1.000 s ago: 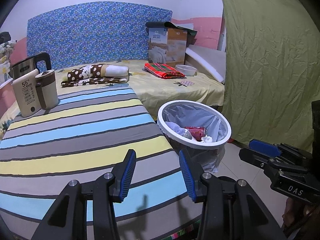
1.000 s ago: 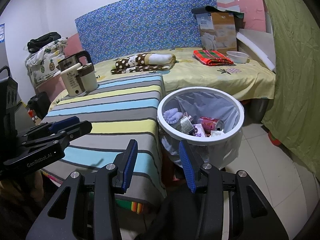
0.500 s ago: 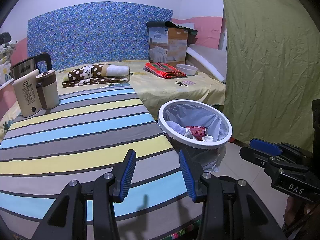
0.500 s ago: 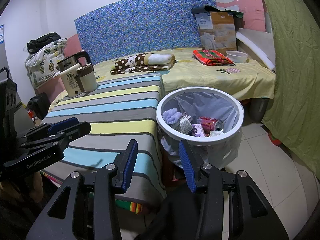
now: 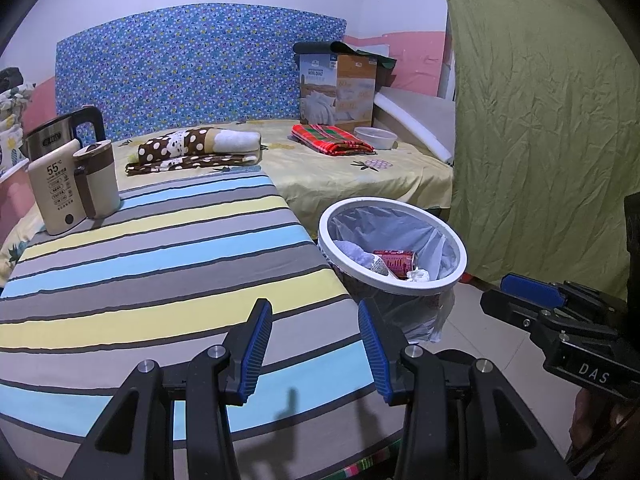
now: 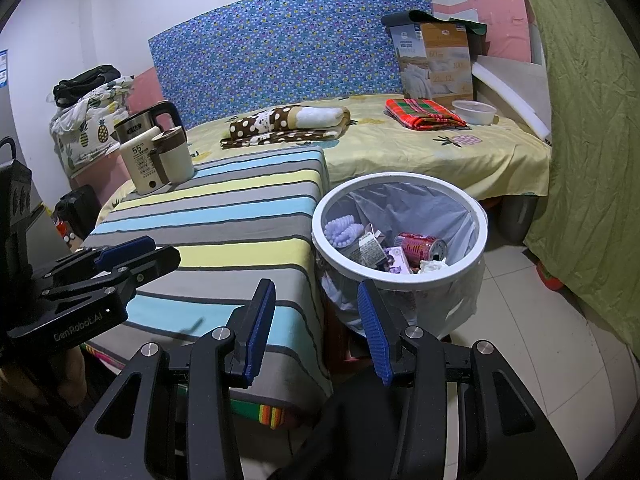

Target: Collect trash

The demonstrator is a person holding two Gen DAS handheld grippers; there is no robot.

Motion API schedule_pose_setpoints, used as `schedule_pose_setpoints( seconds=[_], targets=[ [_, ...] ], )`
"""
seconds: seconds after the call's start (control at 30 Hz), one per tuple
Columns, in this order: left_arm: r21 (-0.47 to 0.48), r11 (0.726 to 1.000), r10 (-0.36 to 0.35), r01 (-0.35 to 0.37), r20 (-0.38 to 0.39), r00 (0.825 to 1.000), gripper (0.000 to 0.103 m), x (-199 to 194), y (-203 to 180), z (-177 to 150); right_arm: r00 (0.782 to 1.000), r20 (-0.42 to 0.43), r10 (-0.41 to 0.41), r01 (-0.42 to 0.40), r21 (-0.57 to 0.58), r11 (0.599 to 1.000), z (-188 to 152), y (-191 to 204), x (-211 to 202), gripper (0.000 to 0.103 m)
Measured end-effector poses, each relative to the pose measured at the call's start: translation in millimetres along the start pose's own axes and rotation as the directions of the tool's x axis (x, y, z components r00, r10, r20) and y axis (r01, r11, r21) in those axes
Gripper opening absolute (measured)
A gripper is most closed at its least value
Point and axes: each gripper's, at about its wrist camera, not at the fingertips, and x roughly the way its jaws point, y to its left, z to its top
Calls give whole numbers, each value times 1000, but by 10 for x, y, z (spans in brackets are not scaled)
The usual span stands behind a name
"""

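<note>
Bin contents: I see the red can (image 6: 420, 245) and a few wrappers, but anything lower in the trash bin (image 6: 400, 184) is covered.
Bin base: in the left view the striped table (image 5: 160, 264) edge and my left gripper (image 5: 316, 344) cut it off.
Kettle (image 5: 60, 132): its lower body sits behind the beige warmer (image 5: 56, 188) at the table's far left corner.
Warmer label: I can read "55"; smaller print is too fine.
Right gripper (image 5: 532, 296): runs off the left view's right edge.

From the left wrist we look forward over the striped table (image 5: 152, 264) toward the bed (image 5: 360, 168). From the right wrist we face the same way, nearer the trash bin (image 6: 400, 272). Both views share table, bin and bed.
</note>
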Motion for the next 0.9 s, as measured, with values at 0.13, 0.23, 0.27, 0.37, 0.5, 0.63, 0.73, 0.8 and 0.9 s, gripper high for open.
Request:
schedule_pose_setpoints(
  seconds=[0.13, 0.23, 0.27, 0.37, 0.5, 0.63, 0.73, 0.8, 0.9],
  targets=[
    [1, 1000, 3, -3, 1, 1000, 45, -4, 10, -2, 1000, 0, 0, 0, 0, 1000, 0, 2, -3, 45],
    [1, 1000, 1, -1, 1, 1000, 45, -5, 14, -3, 1000, 0, -1, 1, 0, 1000, 0, 4, -1, 45],
    [0, 1000, 0, 0, 1, 1000, 45, -5, 19, -6, 1000, 1, 0, 0, 0, 1000, 1, 5, -5, 45],
    [-2, 1000, 0, 0, 1, 1000, 45, -10, 25, -11, 1000, 0, 0, 0, 1, 1000, 0, 3, -1, 45],
    [3, 1000, 4, -4, 3, 1000, 45, -13, 19, -10, 1000, 1, 0, 0, 1, 1000, 1, 3, -3, 45],
    [11, 1000, 18, -18, 2, 1000, 45, -11, 1, -17, 1000, 0, 0, 0, 1, 1000, 1, -2, -1, 45],
    [8, 1000, 21, -21, 2, 1000, 45, -10, -6, -18, 1000, 0, 0, 0, 1, 1000, 1, -4, 0, 45],
    [7, 1000, 27, -27, 2, 1000, 45, -5, -8, -20, 1000, -1, 0, 0, 1, 1000, 2, -3, 0, 45],
    [2, 1000, 27, -27, 2, 1000, 45, -4, -3, -30, 1000, -1, 1, -1, 1, 1000, 1, -3, -2, 45]
  ],
)
